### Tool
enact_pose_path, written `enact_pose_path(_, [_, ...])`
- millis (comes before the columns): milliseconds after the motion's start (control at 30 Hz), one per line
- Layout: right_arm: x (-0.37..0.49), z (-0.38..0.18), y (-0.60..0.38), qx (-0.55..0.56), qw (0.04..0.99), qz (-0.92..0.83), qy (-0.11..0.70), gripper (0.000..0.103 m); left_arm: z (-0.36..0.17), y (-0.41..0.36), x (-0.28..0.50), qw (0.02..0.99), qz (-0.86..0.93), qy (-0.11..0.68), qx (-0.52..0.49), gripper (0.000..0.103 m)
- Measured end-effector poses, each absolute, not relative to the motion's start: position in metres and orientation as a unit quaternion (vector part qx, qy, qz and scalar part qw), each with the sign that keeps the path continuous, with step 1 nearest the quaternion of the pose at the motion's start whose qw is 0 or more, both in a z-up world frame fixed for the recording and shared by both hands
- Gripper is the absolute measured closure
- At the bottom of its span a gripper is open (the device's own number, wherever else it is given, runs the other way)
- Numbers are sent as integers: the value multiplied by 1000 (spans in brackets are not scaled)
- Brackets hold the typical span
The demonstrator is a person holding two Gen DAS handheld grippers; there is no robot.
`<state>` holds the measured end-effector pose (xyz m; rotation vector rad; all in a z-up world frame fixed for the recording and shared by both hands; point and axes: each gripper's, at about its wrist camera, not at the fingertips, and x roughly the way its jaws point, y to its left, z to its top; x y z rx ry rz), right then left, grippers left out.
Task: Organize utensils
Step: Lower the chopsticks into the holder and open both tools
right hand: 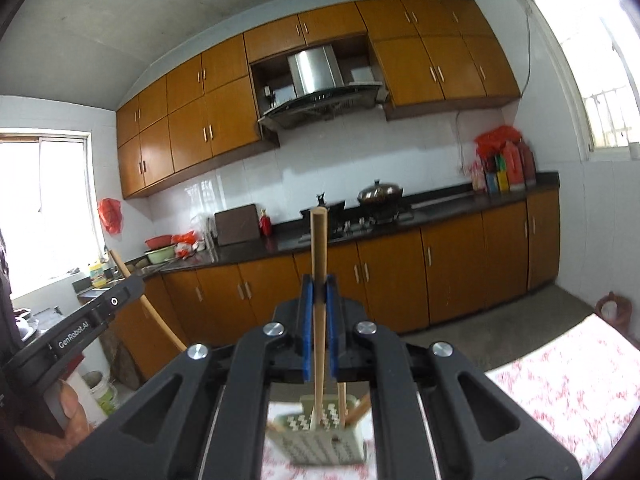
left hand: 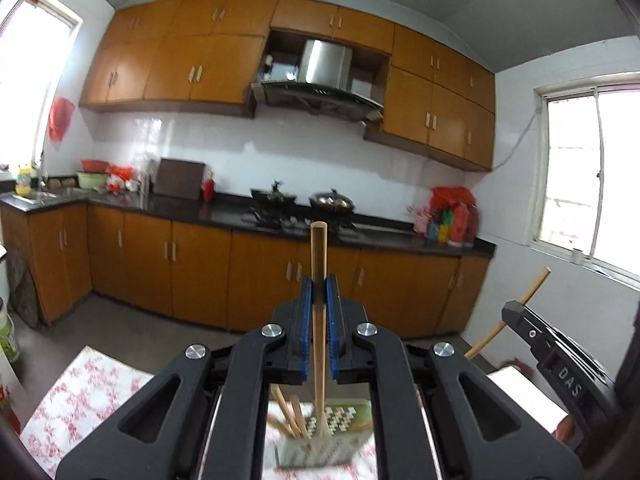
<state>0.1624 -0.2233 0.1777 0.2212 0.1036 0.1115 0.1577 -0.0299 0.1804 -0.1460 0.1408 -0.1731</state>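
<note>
My left gripper [left hand: 319,286] is shut on a wooden chopstick [left hand: 319,256] that stands upright, its lower end down in a pale green perforated utensil holder [left hand: 340,436] holding several more chopsticks. My right gripper [right hand: 319,286] is shut on another wooden chopstick [right hand: 319,248], also upright over the same holder [right hand: 320,436]. The right gripper's body [left hand: 560,364] and its chopstick [left hand: 524,300] show at the right of the left wrist view. The left gripper's body [right hand: 80,328] and chopstick [right hand: 148,304] show at the left of the right wrist view.
The holder stands on a table with a red-and-white floral cloth [left hand: 80,392], also in the right wrist view [right hand: 560,380]. Beyond are orange kitchen cabinets [left hand: 200,272], a dark countertop [left hand: 224,212] with pots on a stove [left hand: 332,202], and windows on both sides.
</note>
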Motion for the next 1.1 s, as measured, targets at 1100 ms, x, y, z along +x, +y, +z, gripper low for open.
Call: enact_pose_path(1100, [164,143,-217,76,994,35,68,56,156,1,164,987,-76,97,-99,56])
